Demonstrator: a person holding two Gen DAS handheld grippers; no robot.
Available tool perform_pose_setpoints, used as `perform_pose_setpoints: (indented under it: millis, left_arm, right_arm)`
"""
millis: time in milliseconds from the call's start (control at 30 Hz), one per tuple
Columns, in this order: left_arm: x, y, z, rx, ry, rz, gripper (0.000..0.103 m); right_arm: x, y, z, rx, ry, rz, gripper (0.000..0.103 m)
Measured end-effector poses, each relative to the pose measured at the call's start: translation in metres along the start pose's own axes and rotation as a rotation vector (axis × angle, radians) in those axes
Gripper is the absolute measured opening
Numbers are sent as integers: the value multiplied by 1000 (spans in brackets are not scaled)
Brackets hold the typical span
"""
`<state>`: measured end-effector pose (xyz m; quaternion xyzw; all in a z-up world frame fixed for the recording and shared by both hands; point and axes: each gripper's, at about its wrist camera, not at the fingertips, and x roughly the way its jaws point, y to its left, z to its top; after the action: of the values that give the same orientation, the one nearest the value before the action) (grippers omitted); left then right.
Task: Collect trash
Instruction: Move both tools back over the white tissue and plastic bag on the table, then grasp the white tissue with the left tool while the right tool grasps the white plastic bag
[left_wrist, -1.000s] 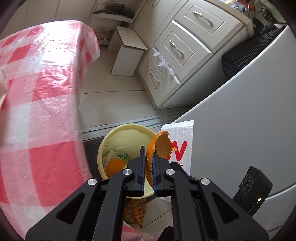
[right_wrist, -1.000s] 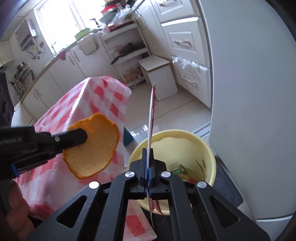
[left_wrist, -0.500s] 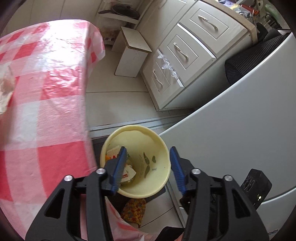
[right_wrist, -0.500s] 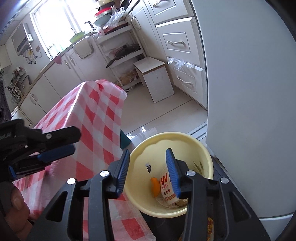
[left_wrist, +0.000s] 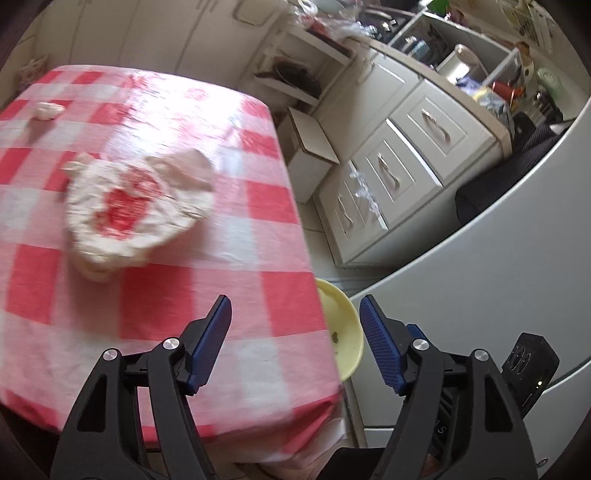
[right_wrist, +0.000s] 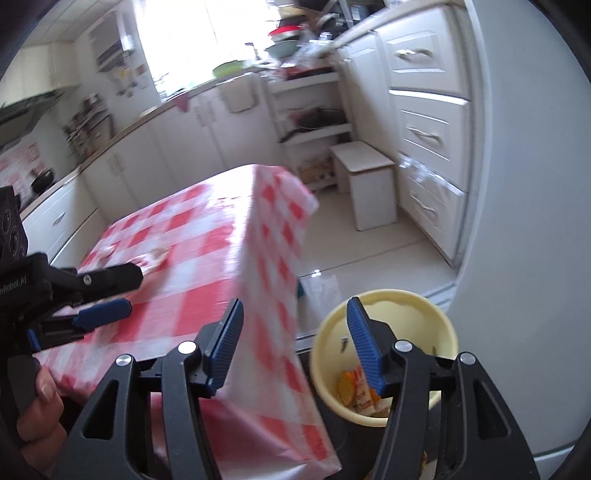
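Trash still lies on the checked table (left_wrist: 155, 314): a crumpled stained tissue (left_wrist: 136, 210) sits well in from the edge nearest the yellow bin (right_wrist: 384, 354), a smaller wad (left_wrist: 48, 110) beyond it. The left gripper (left_wrist: 295, 341) is spread wide and empty, aimed over the table, likely lining up on that tissue. The right gripper (right_wrist: 295, 339), also agape with nothing in it, hangs by the bin. Only the right view shows the bin's contents, orange peel (right_wrist: 346, 386) and a wrapper (right_wrist: 364, 397); only the left view shows the tissue clearly.
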<state>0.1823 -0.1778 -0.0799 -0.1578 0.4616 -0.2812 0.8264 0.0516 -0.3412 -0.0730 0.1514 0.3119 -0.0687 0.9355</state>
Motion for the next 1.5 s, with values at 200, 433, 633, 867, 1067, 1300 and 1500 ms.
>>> perform_pose_setpoints:
  millis: [200,433,633,867,1067,1300,1500]
  left_arm:
    - [-62,76,22,-76,-157,127,76]
    - [-90,184,77,-232,-252,320,79]
    - [-64,236,130,-227,-226,440,79]
    - [-28,249,172,-163,-196,515,79]
    - [-3,254,190,-137,-155,555,80]
    - [11,237,186,-62,-101,496,17]
    - [0,214,142,-61,-63,360,0]
  right_arm:
    - [9,49,-3,-109,22,73,62]
    - [29,112,-1,-249,40,156,75]
    - [55,166,15,-324,43,208,76]
    - [98,192,18,-332,135,200,76]
    - [118,199,13,-343,201,184,76]
    - [120,202,8,-350,247,214,61]
    - [107,189,8,-325,245,228,42]
